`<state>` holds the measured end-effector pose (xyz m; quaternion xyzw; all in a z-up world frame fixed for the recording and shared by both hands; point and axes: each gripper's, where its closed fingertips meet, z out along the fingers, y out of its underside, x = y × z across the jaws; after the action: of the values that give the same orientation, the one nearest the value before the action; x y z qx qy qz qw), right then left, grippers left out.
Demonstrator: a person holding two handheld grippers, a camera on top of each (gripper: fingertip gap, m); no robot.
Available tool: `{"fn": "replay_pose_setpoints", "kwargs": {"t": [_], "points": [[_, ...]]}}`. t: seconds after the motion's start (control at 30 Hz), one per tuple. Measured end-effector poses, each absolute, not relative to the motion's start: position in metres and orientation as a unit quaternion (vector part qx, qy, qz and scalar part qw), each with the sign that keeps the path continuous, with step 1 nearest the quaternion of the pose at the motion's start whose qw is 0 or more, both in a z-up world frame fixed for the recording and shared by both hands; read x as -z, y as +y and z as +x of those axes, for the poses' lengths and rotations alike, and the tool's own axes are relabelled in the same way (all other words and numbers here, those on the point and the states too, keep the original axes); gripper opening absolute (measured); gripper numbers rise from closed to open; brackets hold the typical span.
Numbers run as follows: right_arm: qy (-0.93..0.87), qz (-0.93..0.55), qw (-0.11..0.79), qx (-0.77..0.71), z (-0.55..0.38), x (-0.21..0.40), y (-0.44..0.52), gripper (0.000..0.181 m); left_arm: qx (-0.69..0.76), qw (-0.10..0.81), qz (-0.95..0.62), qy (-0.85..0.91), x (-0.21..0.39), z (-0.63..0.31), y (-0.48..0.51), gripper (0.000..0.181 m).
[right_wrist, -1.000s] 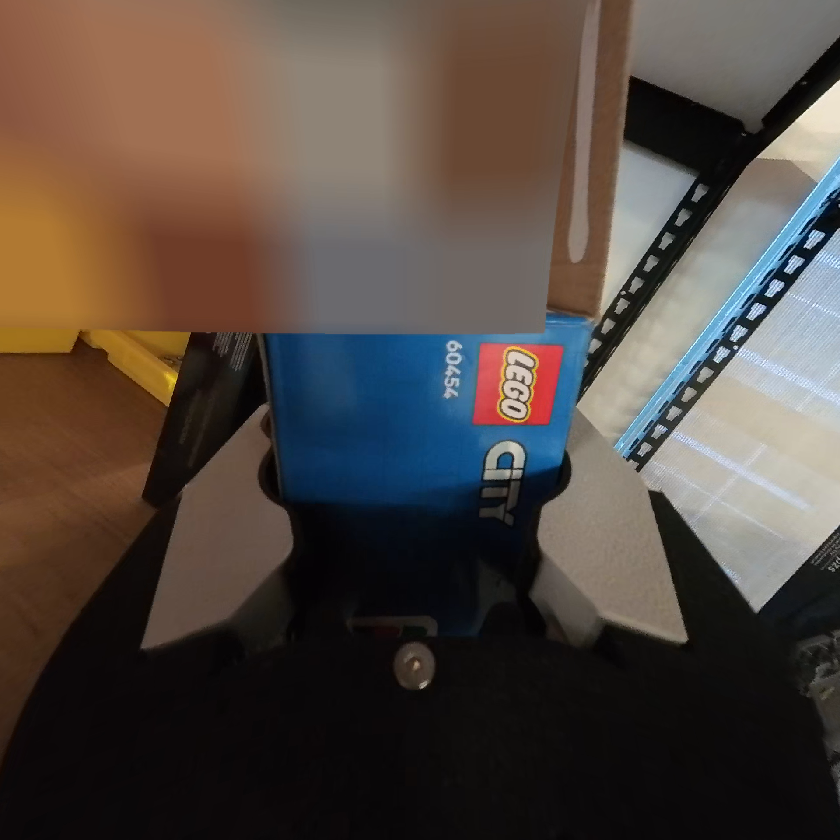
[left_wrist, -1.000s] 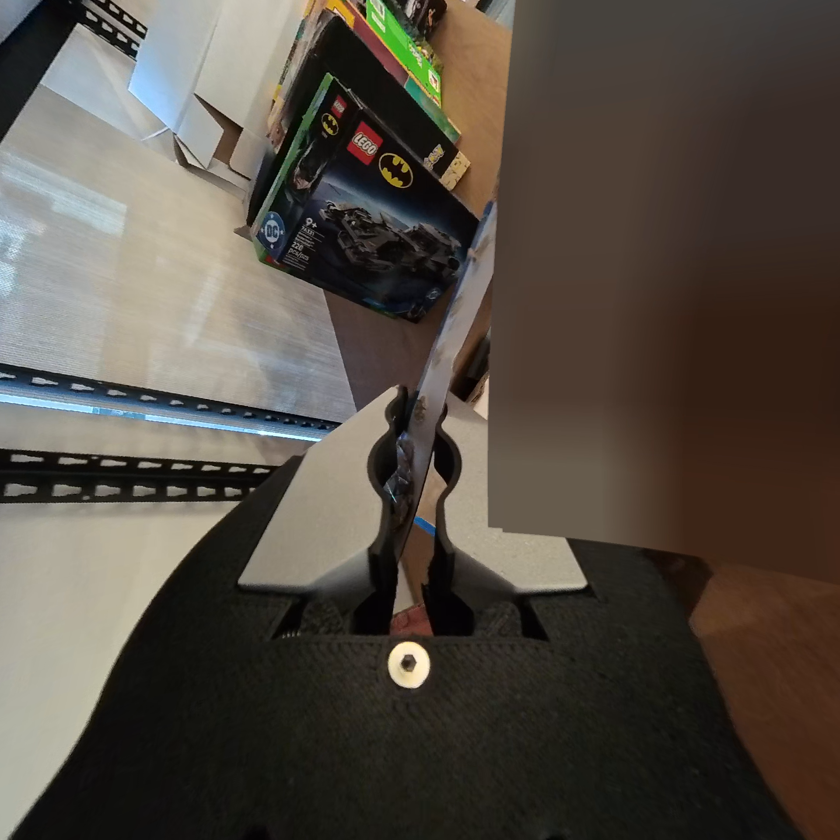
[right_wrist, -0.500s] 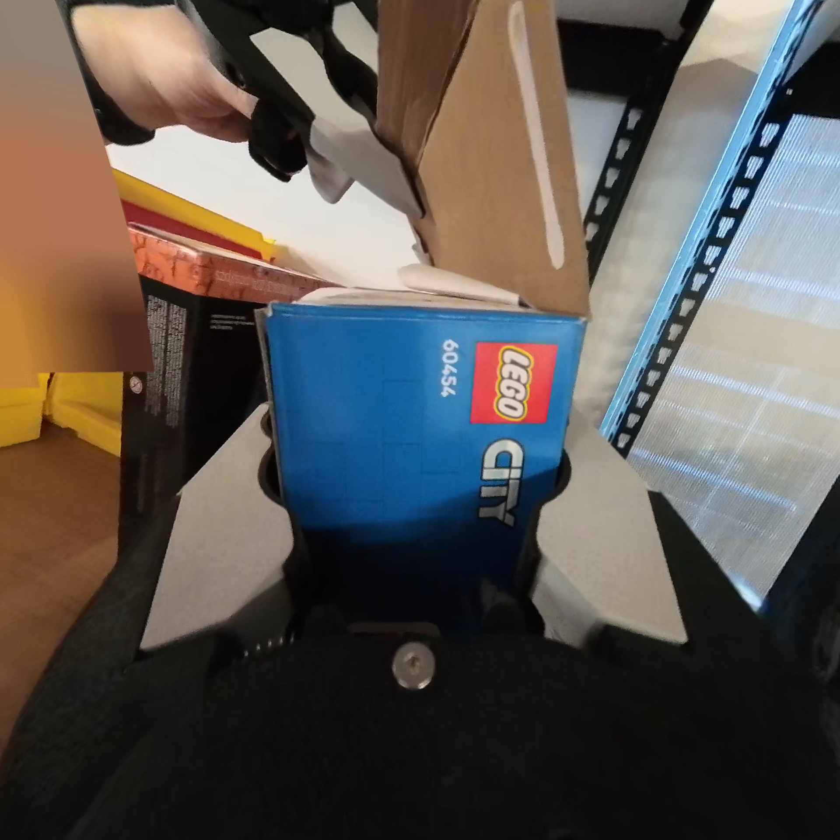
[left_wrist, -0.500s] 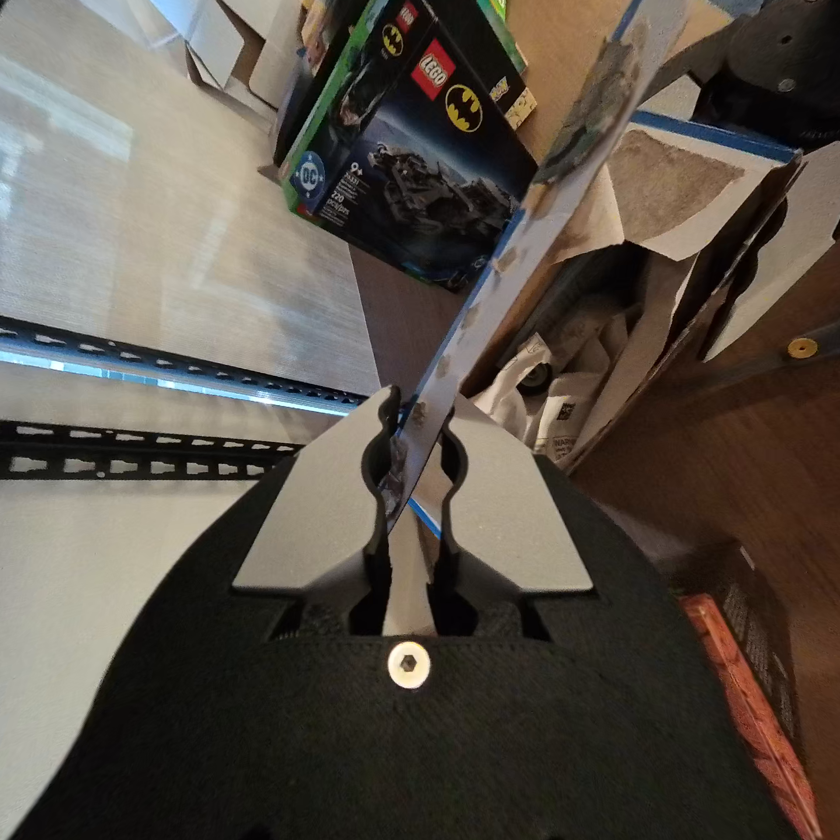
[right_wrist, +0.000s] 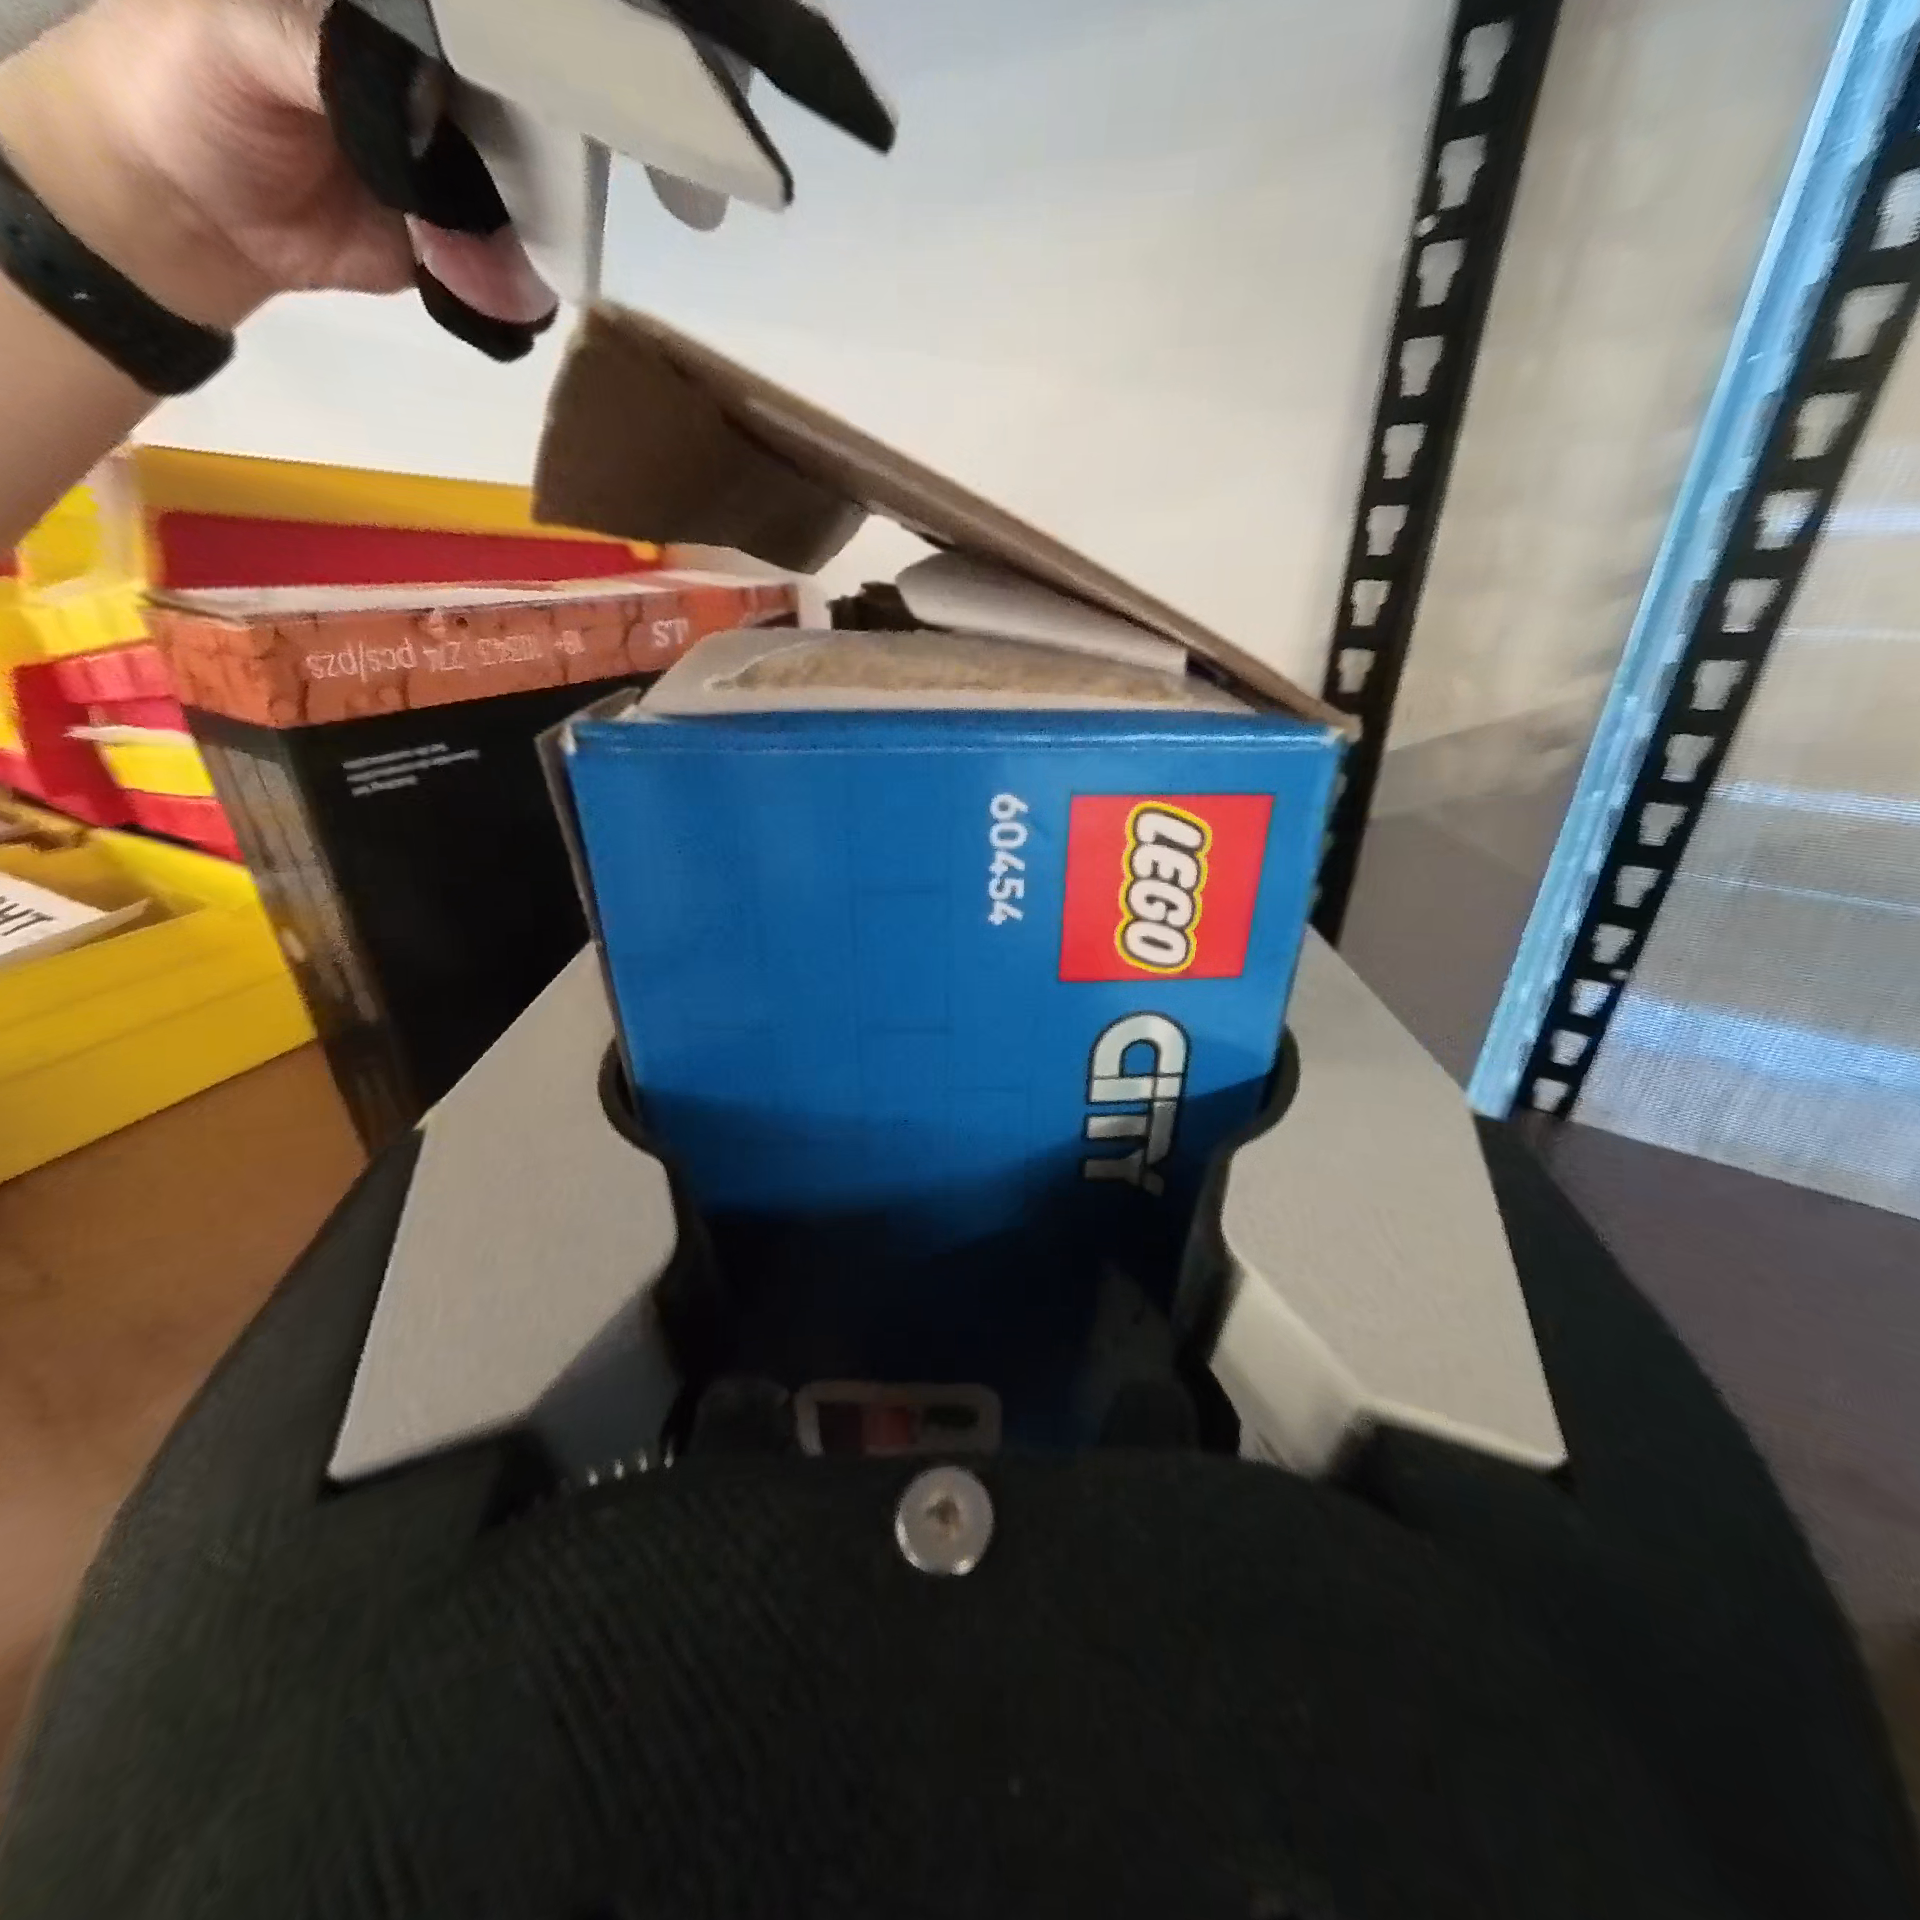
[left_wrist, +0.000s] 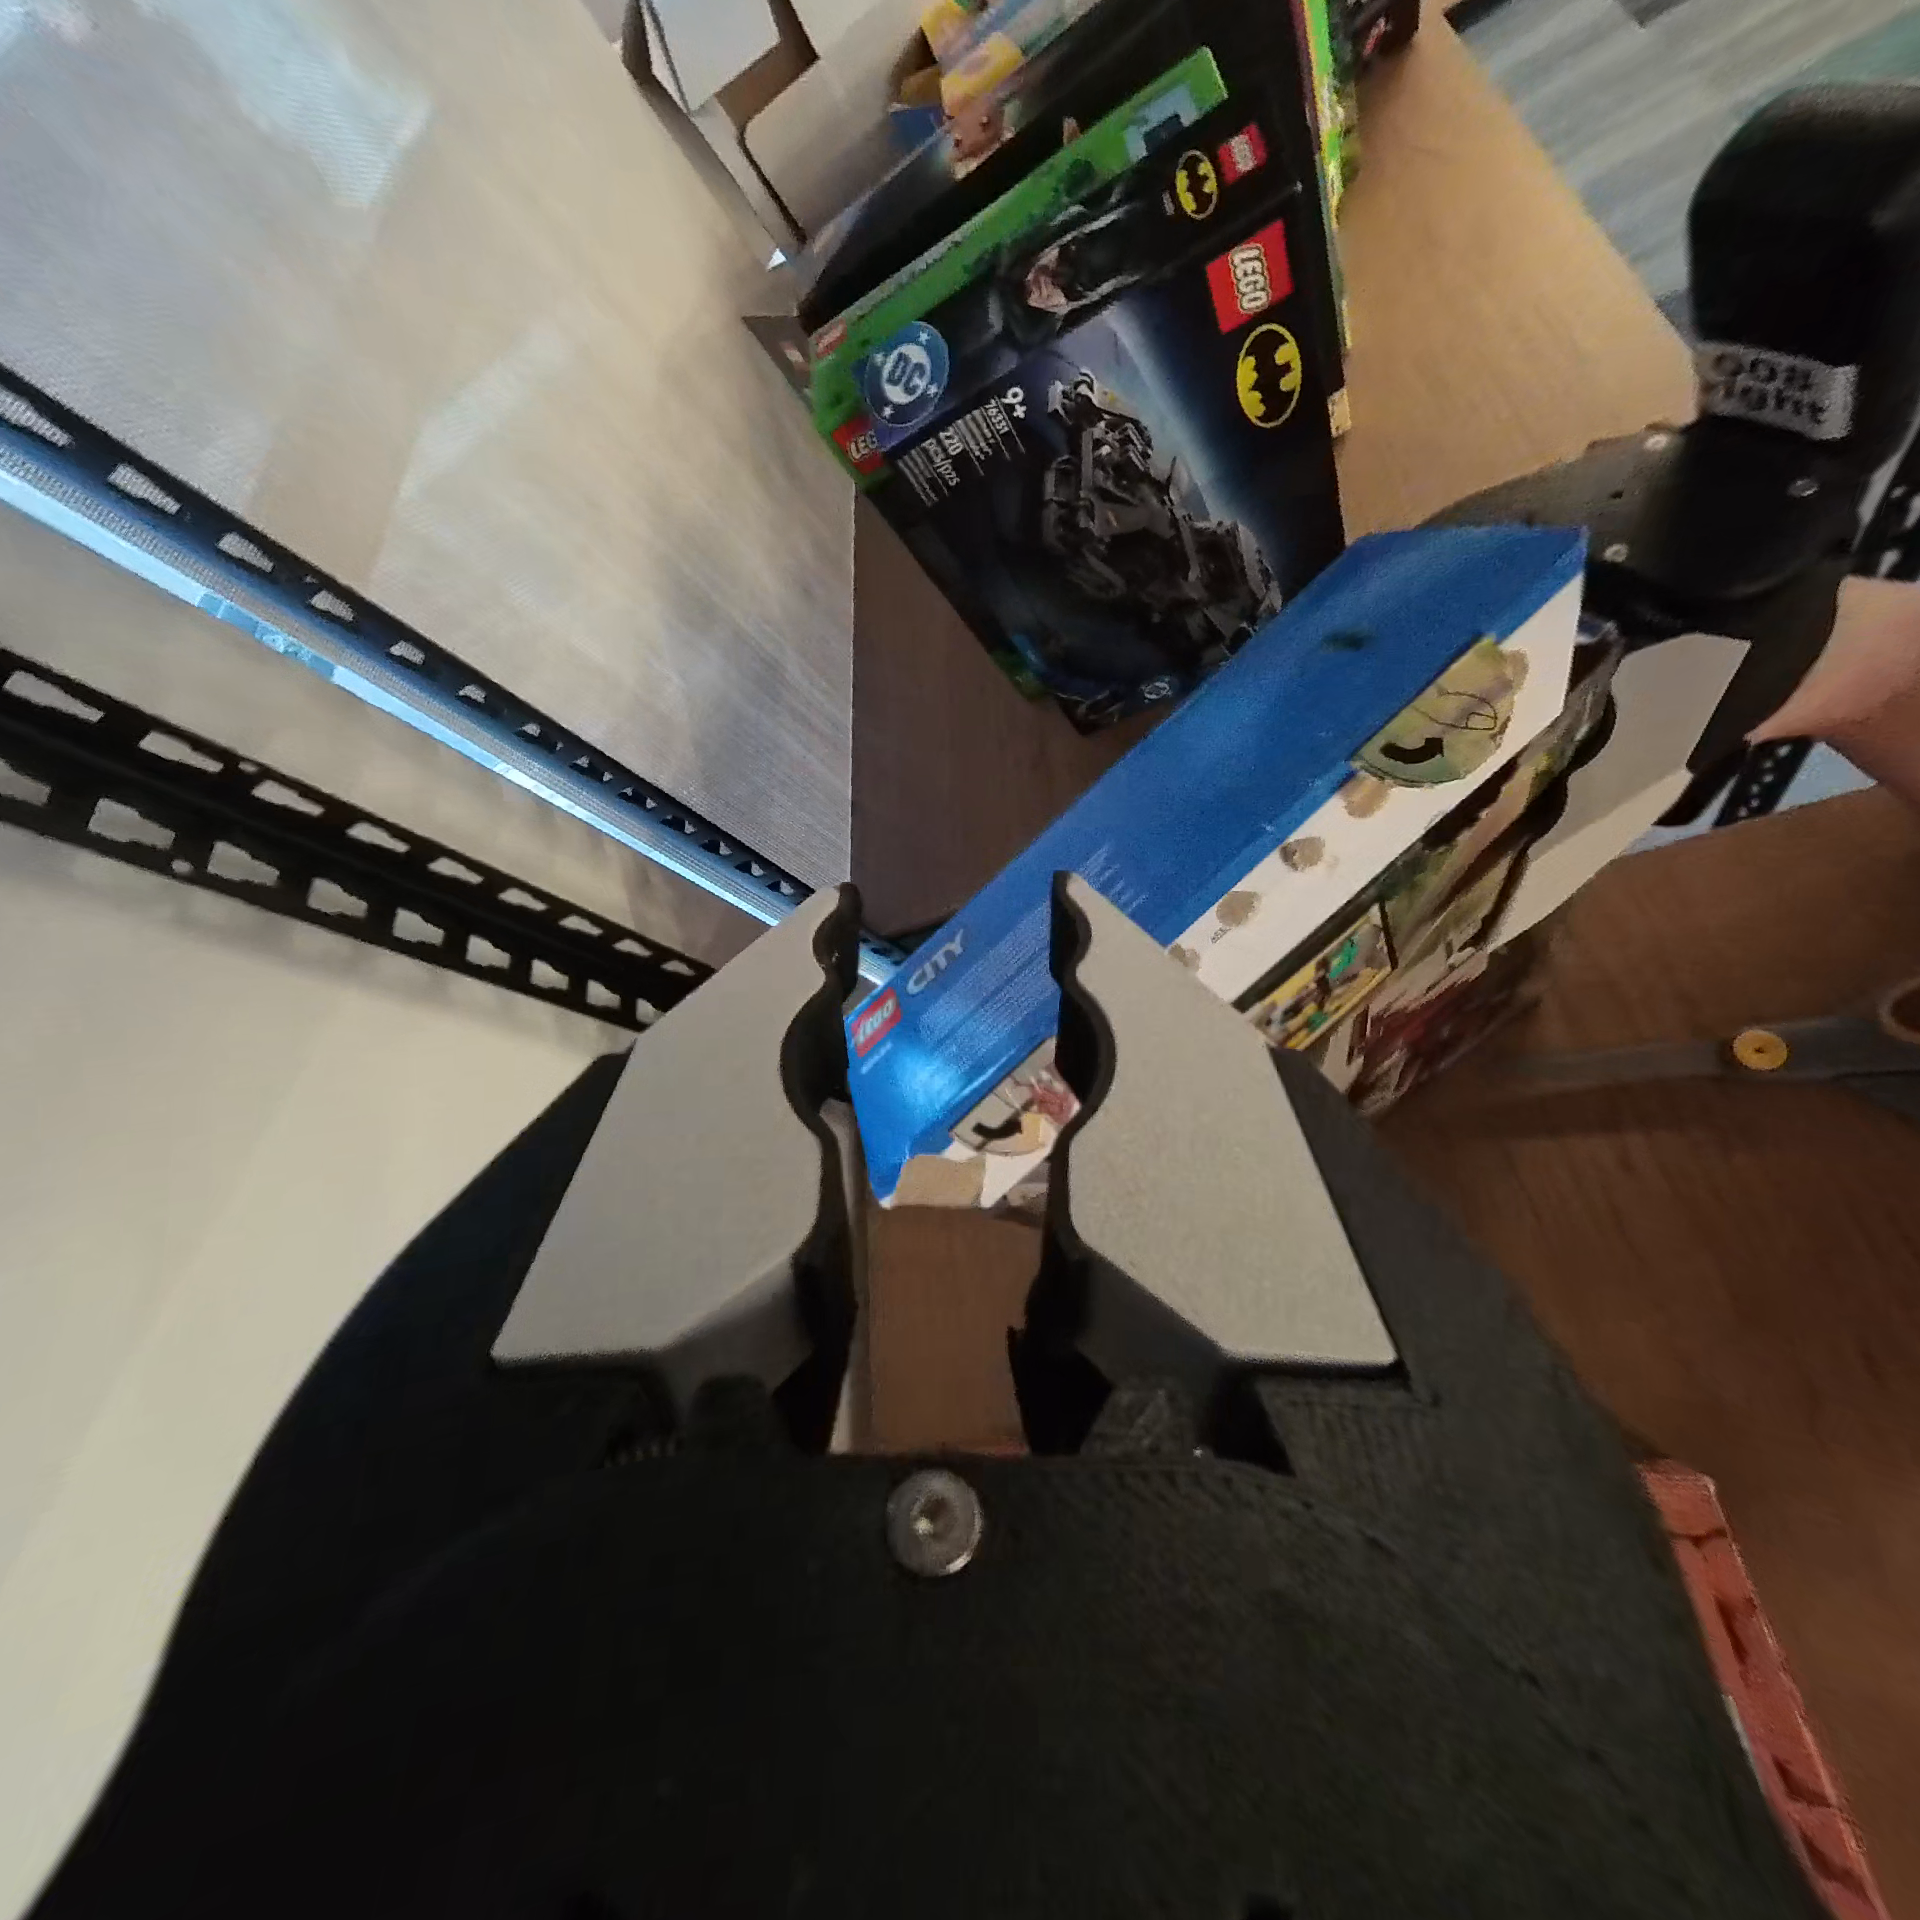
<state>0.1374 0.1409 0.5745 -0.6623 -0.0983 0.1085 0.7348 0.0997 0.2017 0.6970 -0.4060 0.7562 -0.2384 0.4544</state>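
Observation:
A blue toy-brick box [right_wrist: 831, 935] stands upright between the fingers of my right gripper [right_wrist: 951, 956], which is shut on its two sides. Its brown cardboard top flap [right_wrist: 810, 478] is open and slants up to the left. My left gripper [right_wrist: 623, 156], held by a hand [right_wrist: 208, 187], hovers right at the flap's tip. In the left wrist view, my left gripper [left_wrist: 951, 904] is open, with the brown flap end [left_wrist: 935, 1330] lying loose between its jaws. The blue box [left_wrist: 1247, 769] lies just beyond it, with the right gripper [left_wrist: 1787, 343] behind.
A dark toy box with a bat emblem [left_wrist: 1122, 447] and green boxes stand farther along the wooden shelf [left_wrist: 1662, 1299]. A black box with an orange top [right_wrist: 416, 883] and a yellow bin [right_wrist: 125, 987] are to the left. Black slotted rack posts [right_wrist: 1434, 416] stand on the right.
My left gripper has opened and let go of the flap it was pinching. The flap has dropped from nearly upright to a low slant over the box. The right gripper still holds the box.

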Motion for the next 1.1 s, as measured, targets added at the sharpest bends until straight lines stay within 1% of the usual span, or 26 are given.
{"fn": "replay_pose_setpoints", "kwargs": {"t": [0.2,0.37,0.5,0.63,0.67,0.7,0.73,0.8,0.9,1.0,1.03,1.07,1.1], "points": [[-0.163,-0.652,0.715,-0.192,0.134,-0.573,0.152,0.112,0.241,0.455,-0.428,0.743,-0.695,0.085,0.203,0.036],[-0.18,-0.597,0.738,-0.257,0.139,-0.581,0.152,0.113,0.216,0.465,-0.431,0.743,-0.689,0.061,0.201,0.035],[-0.177,-0.587,0.743,-0.268,0.143,-0.583,0.154,0.113,0.201,0.472,-0.446,0.733,-0.689,0.041,0.205,0.034],[-0.163,-0.584,0.756,-0.246,0.144,-0.591,0.151,0.114,0.192,0.48,-0.459,0.723,-0.693,0.026,0.209,0.034],[-0.147,-0.567,0.773,-0.243,0.149,-0.601,0.146,0.122,0.191,0.484,-0.461,0.719,-0.695,0.023,0.209,0.034],[-0.127,-0.547,0.792,-0.24,0.156,-0.612,0.14,0.118,0.191,0.487,-0.462,0.716,-0.698,0.02,0.208,0.034],[-0.104,-0.532,0.807,-0.233,0.164,-0.621,0.135,0.122,0.192,0.491,-0.462,0.713,-0.7,0.016,0.206,0.034],[-0.084,-0.505,0.831,-0.216,0.172,-0.637,0.12,0.12,0.193,0.501,-0.463,0.706,-0.705,0.008,0.201,0.034],[-0.084,-0.506,0.841,-0.174,0.168,-0.649,0.107,0.118,0.189,0.522,-0.47,0.686,-0.71,-0.012,0.189,0.033],[-0.085,-0.551,0.822,-0.117,0.158,-0.646,0.111,0.11,0.178,0.55,-0.487,0.654,-0.71,-0.041,0.172,0.032],[-0.079,-0.571,0.812,-0.091,0.156,-0.644,0.113,0.1,0.179,0.558,-0.495,0.642,-0.708,-0.051,0.163,0.032],[-0.073,-0.59,0.802,-0.059,0.153,-0.642,0.113,0.095,0.18,0.567,-0.502,0.628,-0.706,-0.062,0.155,0.031],[-0.077,-0.603,0.794,-0.024,0.147,-0.642,0.111,0.094,0.18,0.581,-0.51,0.608,-0.704,-0.074,0.147,0.026]]}}
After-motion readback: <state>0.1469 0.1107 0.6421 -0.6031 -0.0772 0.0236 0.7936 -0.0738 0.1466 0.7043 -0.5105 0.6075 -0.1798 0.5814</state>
